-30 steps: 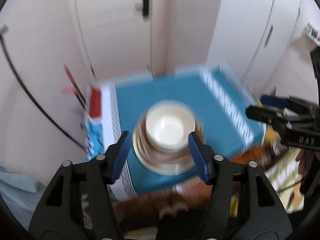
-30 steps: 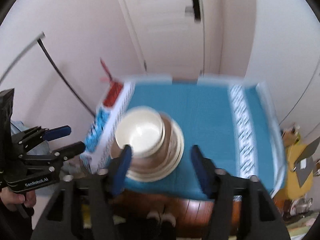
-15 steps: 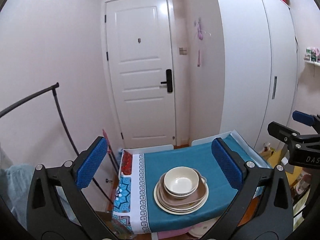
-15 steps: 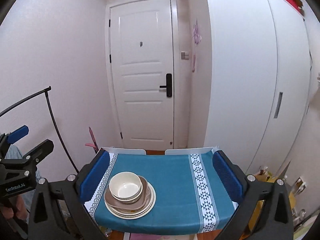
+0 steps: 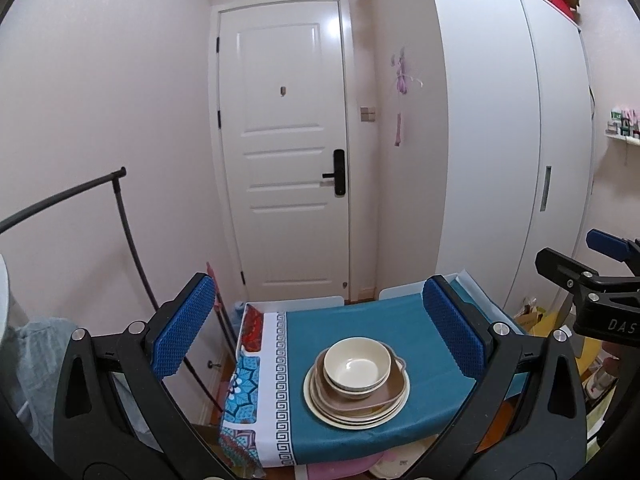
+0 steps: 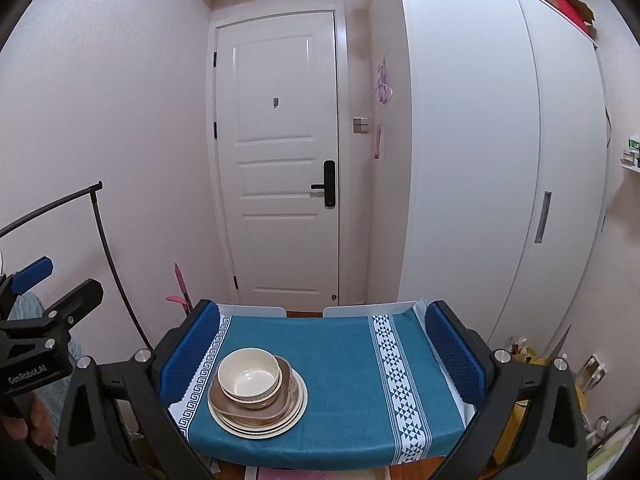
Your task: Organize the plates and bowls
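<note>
On the teal-clothed tabletop (image 6: 344, 364) in front of me sat the whole stack: a cream bowl (image 6: 249, 375) nested in a brownish bowl, those resting on a squarish brown plate (image 6: 285, 399) and several round cream plates (image 6: 296, 410) beneath. From my right-hand camera the stack lay toward the near left part of the cloth, close to its key-patterned white border; from my left-hand camera the same bowl (image 5: 357, 368) and plates (image 5: 394, 398) showed near the front edge of the cloth.

My left hand-held gripper (image 5: 316, 330) was spread wide, its jaws having just been opening, and nothing was between its blue pads (image 5: 184, 326); it was raised and apart from the dishes. My right hand-held gripper (image 6: 324, 350) was likewise splayed apart after just opening, with nothing between its fingers (image 6: 454, 350), and it touched no dish.

Each hand-held gripper showed at the edge of the other's view. Behind the tabletop stood a white door (image 6: 280, 160), with a tall white wardrobe (image 6: 480, 160) to its right and a black curved rail (image 6: 104, 240) at the left wall.
</note>
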The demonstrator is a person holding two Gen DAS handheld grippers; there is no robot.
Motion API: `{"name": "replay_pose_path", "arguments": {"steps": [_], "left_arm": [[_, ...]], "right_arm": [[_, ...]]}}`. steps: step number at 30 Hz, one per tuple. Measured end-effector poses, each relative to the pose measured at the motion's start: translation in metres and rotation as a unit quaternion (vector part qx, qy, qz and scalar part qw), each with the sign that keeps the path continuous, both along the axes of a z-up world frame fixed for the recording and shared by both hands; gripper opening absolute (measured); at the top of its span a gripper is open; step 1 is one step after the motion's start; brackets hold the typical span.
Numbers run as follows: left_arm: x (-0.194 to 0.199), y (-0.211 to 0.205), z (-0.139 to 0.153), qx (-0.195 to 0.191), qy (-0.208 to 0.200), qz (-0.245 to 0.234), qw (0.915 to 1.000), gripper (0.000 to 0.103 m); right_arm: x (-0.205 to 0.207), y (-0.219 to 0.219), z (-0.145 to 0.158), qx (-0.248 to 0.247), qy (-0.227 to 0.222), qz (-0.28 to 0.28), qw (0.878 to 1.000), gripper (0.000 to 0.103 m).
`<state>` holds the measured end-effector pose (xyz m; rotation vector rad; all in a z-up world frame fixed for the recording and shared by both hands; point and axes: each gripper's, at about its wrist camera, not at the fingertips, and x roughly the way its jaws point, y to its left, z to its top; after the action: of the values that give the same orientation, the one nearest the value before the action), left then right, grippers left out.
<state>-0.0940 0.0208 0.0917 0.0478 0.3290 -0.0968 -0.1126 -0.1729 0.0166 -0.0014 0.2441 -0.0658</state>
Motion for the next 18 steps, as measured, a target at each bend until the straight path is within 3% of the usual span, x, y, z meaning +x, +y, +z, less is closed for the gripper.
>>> {"name": "replay_pose_path", "arguments": {"steps": [18], "left_arm": [[-0.0015, 0.0002, 0.0043, 0.001, -0.006, 0.005, 1.0000, 0.103]], "right_arm": [[-0.0026, 0.0007, -0.0012, 0.005, 0.006, -0.004, 1.000, 0.102]]}}
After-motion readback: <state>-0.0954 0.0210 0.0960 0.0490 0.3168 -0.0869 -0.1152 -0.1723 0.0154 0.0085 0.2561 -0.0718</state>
